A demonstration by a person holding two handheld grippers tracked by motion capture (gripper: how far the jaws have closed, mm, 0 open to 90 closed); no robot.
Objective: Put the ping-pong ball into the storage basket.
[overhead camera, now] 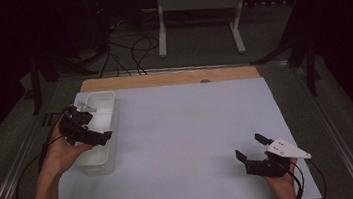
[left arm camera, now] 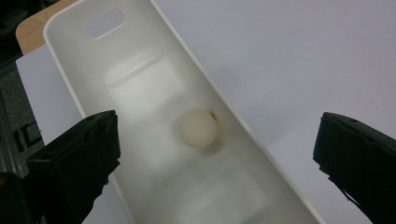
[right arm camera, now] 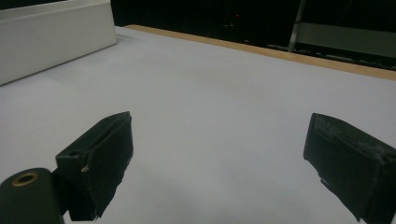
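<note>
My left gripper (overhead camera: 87, 126) hangs over the white bin (left arm camera: 261, 154) at the table's (overhead camera: 183, 129) left edge, jaws spread wide and empty, with the pale round ball (left arm camera: 198, 128) lying on the bin floor, touching the wall toward the table's middle. That wall is my worry: one jaw could strike its rim on the way down, and the ball could roll off along the smooth floor. My right gripper (overhead camera: 254, 150) rests wide open near the table's front right corner.

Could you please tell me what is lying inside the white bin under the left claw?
A single pale round ball lies in the white bin, beside one long wall. The left claw hangs open above it, and its black jaws cover parts of the bin floor.
</note>
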